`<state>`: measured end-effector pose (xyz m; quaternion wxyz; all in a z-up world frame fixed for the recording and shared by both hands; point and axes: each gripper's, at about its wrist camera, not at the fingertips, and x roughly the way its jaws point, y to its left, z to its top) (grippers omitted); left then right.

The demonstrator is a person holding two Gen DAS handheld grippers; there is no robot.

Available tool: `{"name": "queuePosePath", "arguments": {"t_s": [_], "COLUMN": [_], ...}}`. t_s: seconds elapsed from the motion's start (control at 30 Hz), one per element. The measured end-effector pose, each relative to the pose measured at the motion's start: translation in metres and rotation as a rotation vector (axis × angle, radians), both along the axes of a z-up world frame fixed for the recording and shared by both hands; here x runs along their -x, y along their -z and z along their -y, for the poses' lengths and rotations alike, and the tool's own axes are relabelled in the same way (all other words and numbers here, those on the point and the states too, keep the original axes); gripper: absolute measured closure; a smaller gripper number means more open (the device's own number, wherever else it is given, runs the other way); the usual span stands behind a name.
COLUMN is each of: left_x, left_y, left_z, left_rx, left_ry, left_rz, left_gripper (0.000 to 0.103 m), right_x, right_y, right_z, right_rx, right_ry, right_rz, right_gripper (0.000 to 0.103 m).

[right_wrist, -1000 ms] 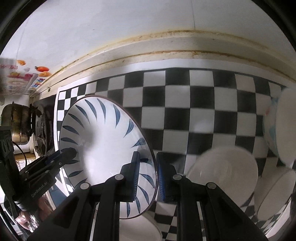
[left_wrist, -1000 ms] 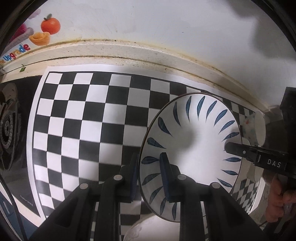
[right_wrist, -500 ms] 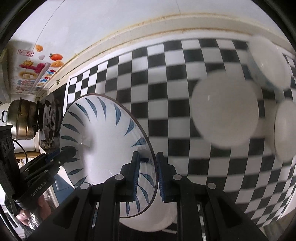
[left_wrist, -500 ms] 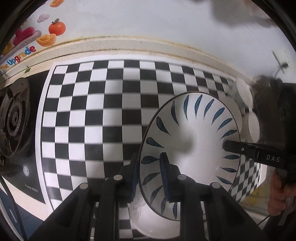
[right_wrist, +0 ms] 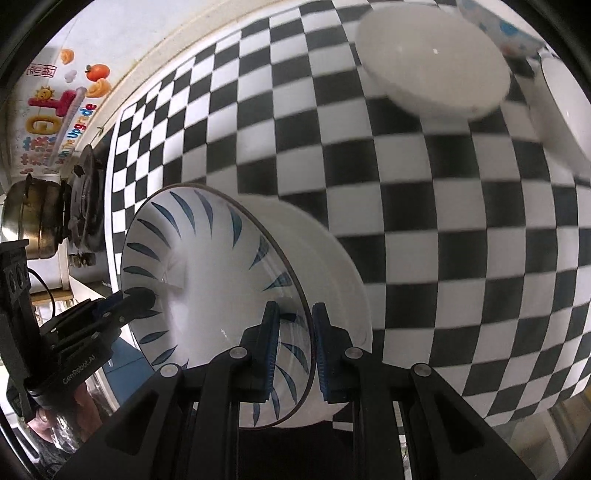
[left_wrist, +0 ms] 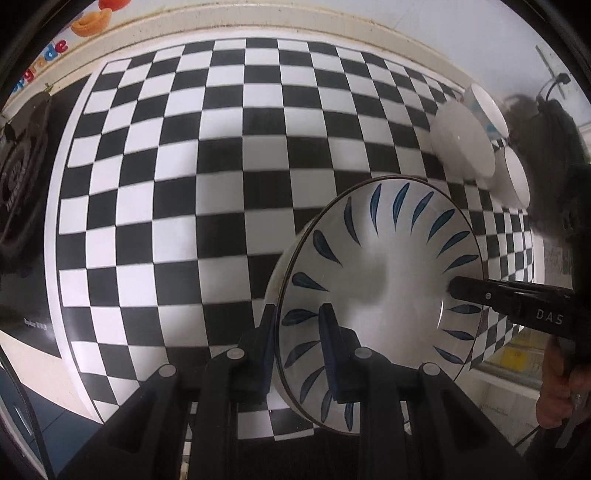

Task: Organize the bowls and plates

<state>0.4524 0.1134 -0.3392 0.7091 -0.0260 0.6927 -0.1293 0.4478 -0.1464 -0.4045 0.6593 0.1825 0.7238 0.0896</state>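
Both tongs on one item: a large white ceramic bowl with blue leaf strokes and a thin dark rim (left_wrist: 380, 295), held off the black-and-white checkered mat (left_wrist: 221, 184) that covers the bench.

Left tongs (left_wrist: 297, 354): clamped on the bowl's near-left rim, one blue pad inside the wall, other pad outside. Bowl tilted, opening facing the cam.

Right tongs (right_wrist: 293, 350): also clamped on the rim, opp. side, one pad inside, one outside. In right wrist view the same bowl (right_wrist: 221, 288) shows white outer wall and foot to the right of the rim. Each tongs appears in the other's view: the right one comes in from the right edge in left wrist view, black arm lettered "DAS", tip on the far rim; the left one comes in from lower left in right wrist view, tip on the far rim.

Other dishes on the mat, well apart from the held bowl:
- plain white shallow bowl (right_wrist: 432, 70), far right area of the mat
- white dish (right_wrist: 565, 110) just beside it, cut by the frame edge
- white bowl with blue dots (right_wrist: 498, 26) behind them, partly hidden

Left end of bench: black gas burner (right_wrist: 86, 199) and metal pot (right_wrist: 31, 218) on the hob. Wall behind carries a colourful cartoon sticker (right_wrist: 59, 118).
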Motion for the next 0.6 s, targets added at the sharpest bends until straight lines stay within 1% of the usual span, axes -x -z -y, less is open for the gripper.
{"name": "queuePosePath", "arguments": {"t_s": [0.2, 0.33, 0.5, 0.6], "left_x": [0.007, 0.009, 0.011, 0.012], "left_y": [0.013, 0.022, 0.023, 0.024], "left_z": [0.002, 0.003, 0.005, 0.008], "left_rx": [-0.008, -0.022, -0.028, -0.036], "left_ry": [0.012, 0.021, 0.025, 0.027], "left_rz": [-0.023, -0.037, -0.033, -0.032], "left_gripper": [0.083, 0.083, 0.083, 0.083], "right_x": [0.010, 0.006, 0.005, 0.005], "right_y": [0.014, 0.020, 0.028, 0.027], "right_z": [0.003, -0.004, -0.011, -0.014], "right_rx": [0.015, 0.030, 0.042, 0.078], "right_ry": [0.009, 0.007, 0.017, 0.003], "right_rz": [-0.019, -0.028, -0.036, -0.026], "right_gripper": [0.083, 0.083, 0.082, 0.081]}}
